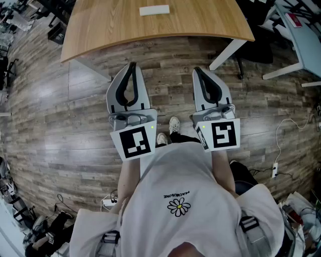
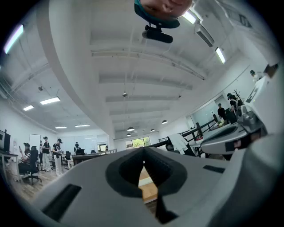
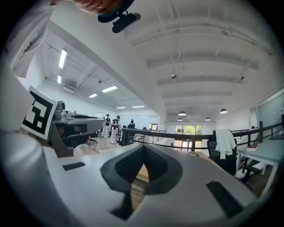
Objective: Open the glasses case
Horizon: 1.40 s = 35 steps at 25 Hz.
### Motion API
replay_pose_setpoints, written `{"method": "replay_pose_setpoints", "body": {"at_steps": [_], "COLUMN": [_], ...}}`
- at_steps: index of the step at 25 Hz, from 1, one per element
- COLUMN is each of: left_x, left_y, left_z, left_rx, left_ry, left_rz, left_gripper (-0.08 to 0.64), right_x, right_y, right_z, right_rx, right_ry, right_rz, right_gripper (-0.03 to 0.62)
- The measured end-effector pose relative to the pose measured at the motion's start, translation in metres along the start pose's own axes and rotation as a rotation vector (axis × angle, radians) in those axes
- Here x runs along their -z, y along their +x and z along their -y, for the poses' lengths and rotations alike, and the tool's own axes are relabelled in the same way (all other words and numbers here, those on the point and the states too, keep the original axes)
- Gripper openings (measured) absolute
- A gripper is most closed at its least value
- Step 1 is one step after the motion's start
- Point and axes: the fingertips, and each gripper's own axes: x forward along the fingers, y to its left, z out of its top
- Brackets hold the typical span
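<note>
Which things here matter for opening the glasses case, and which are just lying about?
For the job: white glasses case on the wooden table; left tongs and right tongs, both shut and empty.
Just lying about: white cable and power strip on the floor; grey table at right.

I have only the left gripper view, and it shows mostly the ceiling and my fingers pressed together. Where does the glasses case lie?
Observer: In the head view, the glasses case lies flat on the wooden table, far back from the table's near edge.
Operator: Is my left gripper over the table?
Observer: No. The left gripper hangs over the floor, short of the table's near edge.
Operator: And the right gripper?
Observer: The right gripper is beside the left one, also over the floor. Its fingers are together with nothing between them.
</note>
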Motion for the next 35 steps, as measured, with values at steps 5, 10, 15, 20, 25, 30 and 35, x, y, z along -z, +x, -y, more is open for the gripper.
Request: {"method": "replay_pose_setpoints", "body": {"at_steps": [5, 10, 15, 20, 25, 30, 35], "left_x": [0.003, 0.011, 0.012, 0.005, -0.006, 0.002, 0.018], "left_y": [0.004, 0.011, 0.027, 0.045, 0.057, 0.074, 0.111], "left_z": [0.001, -0.002, -0.006, -0.010, -0.008, -0.007, -0.016], "left_rx": [-0.004, -0.025, -0.053, -0.090, -0.105, -0.091, -0.052], "left_ry": [0.000, -0.008, 0.009, 0.038, 0.061, 0.048, 0.055], "left_rz": [-0.004, -0.020, -0.014, 0.009, 0.030, 0.035, 0.060], "left_gripper": [0.017, 0.017, 0.017, 0.017, 0.017, 0.017, 0.017], "right_x": [0.003, 0.015, 0.022, 0.021, 0.018, 0.027, 0.037], "right_y": [0.002, 0.012, 0.026, 0.043, 0.051, 0.056, 0.080], "right_z": [0.003, 0.010, 0.022, 0.028, 0.042, 0.055, 0.070], "right_rx": [-0.009, -0.024, -0.052, -0.131, -0.145, -0.128, -0.099], "right_ry": [-0.003, 0.036, 0.080, 0.083, 0.095, 0.114, 0.101], "right_rz": [0.000, -0.022, -0.018, 0.012, 0.028, 0.022, 0.014], "right_gripper": [0.005, 0.006, 0.006, 0.006, 0.006, 0.006, 0.006]}}
